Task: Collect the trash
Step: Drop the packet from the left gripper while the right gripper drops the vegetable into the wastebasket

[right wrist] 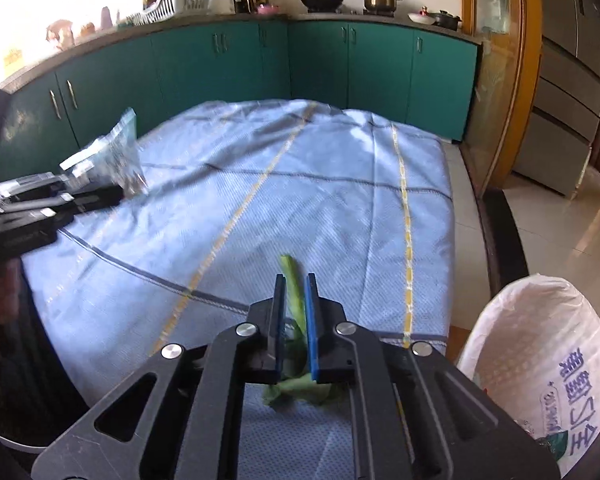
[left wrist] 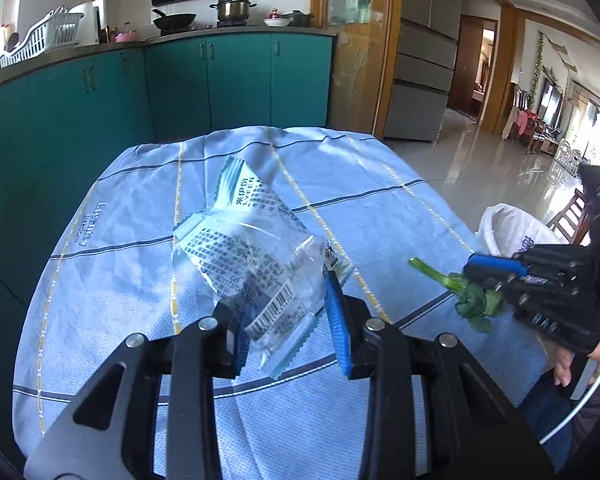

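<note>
My left gripper (left wrist: 286, 304) is shut on a clear plastic snack wrapper (left wrist: 248, 252) with blue edges and printed text, held above the blue tablecloth (left wrist: 112, 280). It also shows at the left of the right wrist view (right wrist: 108, 152). My right gripper (right wrist: 296, 284) is shut on a green vegetable stalk (right wrist: 292, 276), its leafy end hanging below the fingers; in the left wrist view the stalk (left wrist: 440, 276) sticks out left of that gripper (left wrist: 492, 266).
A white plastic trash bag (right wrist: 540, 360) stands at the table's right edge, also in the left wrist view (left wrist: 508, 232). Teal kitchen cabinets (left wrist: 180, 80) run behind the table. A tiled floor lies to the right.
</note>
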Demonstrator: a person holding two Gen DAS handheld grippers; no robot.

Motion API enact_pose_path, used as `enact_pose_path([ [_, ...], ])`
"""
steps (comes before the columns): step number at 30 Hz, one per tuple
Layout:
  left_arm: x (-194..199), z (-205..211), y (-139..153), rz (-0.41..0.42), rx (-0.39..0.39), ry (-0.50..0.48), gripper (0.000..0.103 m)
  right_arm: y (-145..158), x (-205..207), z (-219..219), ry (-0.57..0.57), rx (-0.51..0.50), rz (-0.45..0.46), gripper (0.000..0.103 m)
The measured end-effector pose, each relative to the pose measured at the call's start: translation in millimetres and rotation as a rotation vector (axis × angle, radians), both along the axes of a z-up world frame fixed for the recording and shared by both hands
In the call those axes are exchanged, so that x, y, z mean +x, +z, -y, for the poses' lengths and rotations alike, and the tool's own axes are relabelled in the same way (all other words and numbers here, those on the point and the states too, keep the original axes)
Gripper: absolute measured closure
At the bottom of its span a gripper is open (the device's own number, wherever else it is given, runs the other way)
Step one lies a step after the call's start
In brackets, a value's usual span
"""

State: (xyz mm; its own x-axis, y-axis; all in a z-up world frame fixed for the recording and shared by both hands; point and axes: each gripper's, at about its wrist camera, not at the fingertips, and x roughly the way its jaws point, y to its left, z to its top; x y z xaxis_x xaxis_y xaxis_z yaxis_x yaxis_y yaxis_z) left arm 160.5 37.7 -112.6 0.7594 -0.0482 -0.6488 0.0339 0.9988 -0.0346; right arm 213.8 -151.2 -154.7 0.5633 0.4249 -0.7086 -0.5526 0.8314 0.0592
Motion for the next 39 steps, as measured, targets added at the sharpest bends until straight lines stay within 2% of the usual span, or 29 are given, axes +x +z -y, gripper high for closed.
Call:
enact_pose_path([
  [1,-0.1,1.6,0.0,0.000,0.002,-0.003,0.069,-4.8,0.4,-1.7,0.001,-0.026,-0.014,0.076],
  [3,-1.6,4.5,0.5,-0.001,0.004,-0.007,0.069,-10.8,-1.0,-1.8,-0.009,-0.060,-0.018,0.063],
  [9,-1.2,12.4,2.6,0.008,0.000,-0.022,0.069,-20.6,-5.9,9.1,-0.014,-0.069,-0.044,0.061],
  [11,-1.3,16.5,2.9,0.011,0.001,-0.032,0.069,-21.8,-7.7,9.7,-0.011,-0.076,-0.040,0.067],
  [16,-1.7,31.8,8.2,0.023,0.003,-0.061,0.069,-13.9,-12.4,18.2,-0.017,-0.040,-0.020,0.098],
  [18,-1.6,38.3,10.7,0.031,0.006,-0.072,0.069,-9.6,-13.1,21.8,-0.023,-0.016,-0.012,0.102],
  [22,-3.6,46.6,14.3,0.038,0.012,-0.088,0.068,0.3,-17.2,28.9,-0.020,0.033,0.012,0.102],
  [24,-3.9,49.3,14.4,0.038,0.015,-0.092,0.068,-0.6,-17.6,27.4,-0.019,0.015,0.014,0.102],
  [26,-4.6,50.8,14.2,0.037,0.018,-0.094,0.068,-4.6,-15.8,24.6,-0.032,-0.017,0.006,0.091],
  [28,-4.8,50.9,13.4,0.035,0.017,-0.093,0.068,-7.5,-14.0,23.8,-0.050,-0.041,0.002,0.048],
  [29,-4.9,50.3,13.2,0.034,0.016,-0.092,0.068,-9.0,-13.9,24.1,-0.056,-0.050,0.002,0.042],
  [30,-5.1,49.9,12.9,0.034,0.015,-0.091,0.068,-10.0,-14.2,24.6,-0.058,-0.053,0.002,0.042],
  [36,-7.6,51.2,13.8,0.040,0.011,-0.094,0.068,-20.7,-9.8,24.2,-0.059,-0.068,-0.046,0.042],
  [38,-8.0,51.5,14.2,0.044,0.011,-0.094,0.068,-21.6,-11.9,22.3,-0.047,-0.072,-0.046,0.055],
  [39,-7.9,51.9,14.5,0.046,0.012,-0.095,0.068,-22.1,-12.5,20.9,-0.035,-0.069,-0.052,0.068],
])
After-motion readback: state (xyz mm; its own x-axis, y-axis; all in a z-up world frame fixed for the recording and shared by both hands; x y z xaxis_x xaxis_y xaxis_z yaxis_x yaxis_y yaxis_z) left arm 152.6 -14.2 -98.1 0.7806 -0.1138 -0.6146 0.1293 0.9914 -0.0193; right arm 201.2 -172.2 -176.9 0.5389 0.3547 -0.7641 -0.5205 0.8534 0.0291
